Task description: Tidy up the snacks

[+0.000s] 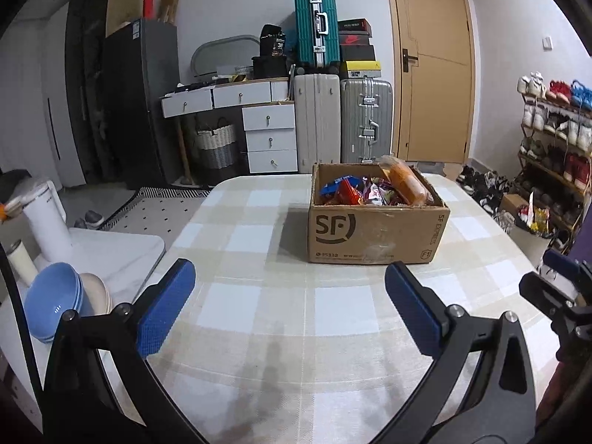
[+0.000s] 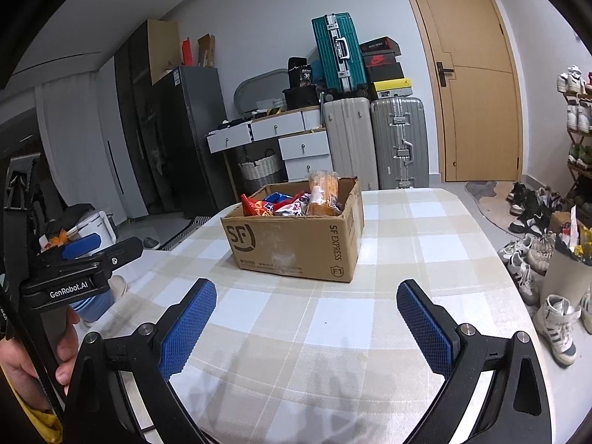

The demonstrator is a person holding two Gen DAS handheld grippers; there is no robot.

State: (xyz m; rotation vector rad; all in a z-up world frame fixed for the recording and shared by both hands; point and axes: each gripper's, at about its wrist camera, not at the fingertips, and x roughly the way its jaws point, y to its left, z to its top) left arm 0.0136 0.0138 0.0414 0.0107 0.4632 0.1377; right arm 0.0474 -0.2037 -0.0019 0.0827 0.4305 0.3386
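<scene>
A brown SF Express cardboard box (image 1: 373, 235) (image 2: 296, 244) stands open on the checked tablecloth (image 1: 266, 307) (image 2: 407, 244), near the table's far side. Several colourful snack packets (image 1: 351, 190) (image 2: 281, 205) fill it, and a tall orange packet (image 1: 409, 183) (image 2: 323, 192) leans at its right side. My left gripper (image 1: 290, 296) hovers open over the cloth, well short of the box, nothing between its blue pads. My right gripper (image 2: 307, 318) is likewise open and empty, short of the box. Each gripper shows at the edge of the other's view.
Stacked blue bowls (image 1: 55, 307) and a white kettle (image 1: 46, 218) sit on a white side table (image 1: 118, 255) to the left. Suitcases (image 1: 364, 122), drawers (image 1: 270, 137) and a door (image 1: 433, 63) stand behind. A shoe rack (image 1: 555, 140) and loose shoes (image 2: 555, 322) line the right. A hand (image 2: 26, 359) holds the left gripper.
</scene>
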